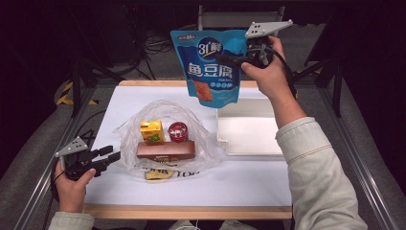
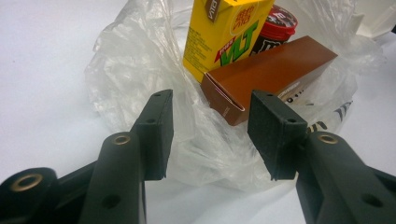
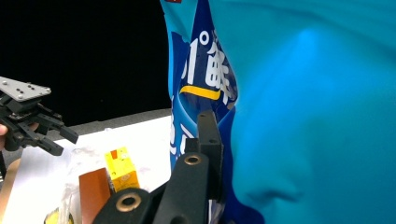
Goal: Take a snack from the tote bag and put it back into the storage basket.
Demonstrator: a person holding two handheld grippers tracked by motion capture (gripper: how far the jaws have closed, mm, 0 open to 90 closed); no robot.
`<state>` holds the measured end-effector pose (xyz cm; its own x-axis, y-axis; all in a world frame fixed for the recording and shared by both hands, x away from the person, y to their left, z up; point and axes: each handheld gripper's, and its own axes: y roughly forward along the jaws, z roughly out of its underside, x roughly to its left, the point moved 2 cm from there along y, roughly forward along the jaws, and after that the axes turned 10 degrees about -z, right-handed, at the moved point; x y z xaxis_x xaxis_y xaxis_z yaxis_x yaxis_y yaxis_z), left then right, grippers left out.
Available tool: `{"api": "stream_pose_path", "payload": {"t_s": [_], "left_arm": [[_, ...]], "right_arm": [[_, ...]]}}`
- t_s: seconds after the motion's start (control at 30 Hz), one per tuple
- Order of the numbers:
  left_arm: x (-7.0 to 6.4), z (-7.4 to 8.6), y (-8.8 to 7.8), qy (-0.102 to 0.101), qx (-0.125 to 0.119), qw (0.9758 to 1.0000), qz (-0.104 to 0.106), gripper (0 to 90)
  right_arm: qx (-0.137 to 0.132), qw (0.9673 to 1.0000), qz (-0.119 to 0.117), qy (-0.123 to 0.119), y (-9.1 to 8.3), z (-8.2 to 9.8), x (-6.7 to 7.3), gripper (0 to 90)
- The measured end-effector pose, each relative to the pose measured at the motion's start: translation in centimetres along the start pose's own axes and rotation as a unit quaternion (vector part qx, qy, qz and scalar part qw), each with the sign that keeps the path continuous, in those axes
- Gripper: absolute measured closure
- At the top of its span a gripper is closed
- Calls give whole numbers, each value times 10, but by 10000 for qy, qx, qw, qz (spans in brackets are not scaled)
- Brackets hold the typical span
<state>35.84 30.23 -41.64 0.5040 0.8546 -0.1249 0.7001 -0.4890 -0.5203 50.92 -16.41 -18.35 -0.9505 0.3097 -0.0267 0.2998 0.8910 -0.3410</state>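
My right gripper [image 1: 229, 59] is shut on a blue snack bag [image 1: 210, 67] and holds it in the air over the far side of the table. In the right gripper view the blue snack bag [image 3: 303, 116] covers one jaw of the right gripper [image 3: 224, 126]. My left gripper [image 1: 111, 154] rests open near the front left, pointing at a clear plastic bag [image 1: 127, 136]. On that plastic lie a yellow drink carton [image 1: 152, 131], a red-lidded jar [image 1: 177, 131] and a brown box [image 1: 165, 150]. In the left gripper view the left gripper [image 2: 211, 100] has nothing between its pads, and the brown box [image 2: 271, 74] lies just beyond them.
A white open tray [image 1: 249, 129] stands at the table's right, below the hanging bag. The white table sheet [image 1: 201, 184] has wooden edges front and back. Metal rails run along both sides, and cables and stands fill the dark floor behind.
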Motion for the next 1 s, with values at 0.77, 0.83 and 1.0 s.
{"api": "stream_pose_path", "payload": {"t_s": [0.77, 0.83, 1.0], "left_arm": [[-1, 1, -1, -30, 29, 10000, -18, 499], [0, 1, 0, -46, 36, 10000, -9, 499], [0, 1, 0, -41, 28, 10000, 10, 492]], "right_arm": [[-57, 9991, 343, 239, -49, 24, -19, 900], [-58, 9989, 382, 274, -52, 26, -21, 899], [2, 9984, 456, 326, -58, 33, -25, 900]]}}
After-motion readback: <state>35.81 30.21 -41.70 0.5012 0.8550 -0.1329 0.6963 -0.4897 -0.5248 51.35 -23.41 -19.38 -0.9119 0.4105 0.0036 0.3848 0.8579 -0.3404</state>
